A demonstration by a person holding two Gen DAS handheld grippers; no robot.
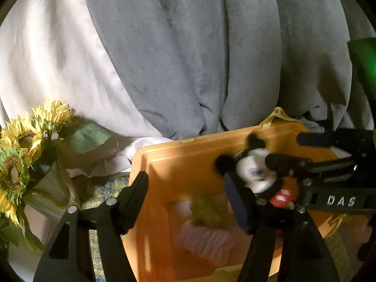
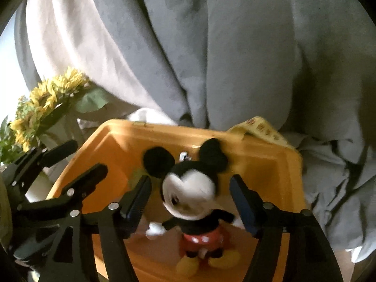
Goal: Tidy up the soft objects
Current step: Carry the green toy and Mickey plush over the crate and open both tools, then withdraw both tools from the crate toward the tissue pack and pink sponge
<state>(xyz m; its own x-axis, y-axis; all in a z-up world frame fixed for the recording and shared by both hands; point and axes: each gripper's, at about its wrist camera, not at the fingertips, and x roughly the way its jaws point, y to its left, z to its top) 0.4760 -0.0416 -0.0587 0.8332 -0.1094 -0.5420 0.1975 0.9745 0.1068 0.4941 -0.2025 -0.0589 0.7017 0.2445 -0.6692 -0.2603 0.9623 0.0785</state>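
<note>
A Mickey Mouse plush point(image 2: 192, 202) with black ears, white face and red shorts is in the orange plastic bin point(image 2: 265, 164), between the spread fingers of my right gripper point(image 2: 190, 199), which is open and not touching it. It also shows in the left wrist view point(image 1: 253, 169), partly behind the right gripper. My left gripper point(image 1: 185, 197) is open and empty over the bin's point(image 1: 178, 162) left part. A pink soft item point(image 1: 206, 239) and a green soft item point(image 1: 204, 209) lie blurred on the bin floor.
Yellow artificial sunflowers point(image 1: 21, 155) in a vase stand left of the bin, also in the right wrist view point(image 2: 47, 108). Grey curtain point(image 1: 199, 58) and white fabric point(image 1: 47, 58) hang behind. A yellow printed ribbon point(image 2: 260, 129) lies on the bin's far rim.
</note>
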